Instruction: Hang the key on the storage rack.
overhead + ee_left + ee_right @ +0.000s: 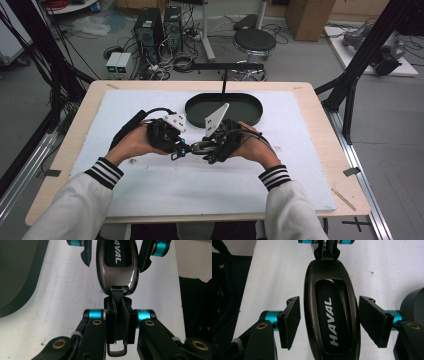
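Observation:
A glossy dark key fob (197, 146) marked HAVAL hangs level just above the white mat, between my two grippers. My left gripper (181, 151) is shut on the black strap (120, 315) at the fob's narrow end, and a metal ring (116, 353) pokes out behind the pads. From the other side, my right gripper (207, 150) stands around the fob's body (330, 315). Its pads (292, 320) flank the two long sides with a thin gap showing on at least one side. In the left gripper view the fob (117, 270) fills the top centre.
A black oval tray (240, 105) lies on the white mat (150, 190) just beyond the hands; its dark wall (15, 272) is close on the left gripper's left. The mat covers most of the wooden table (320, 125). Stool, computers and cables stand on the floor behind.

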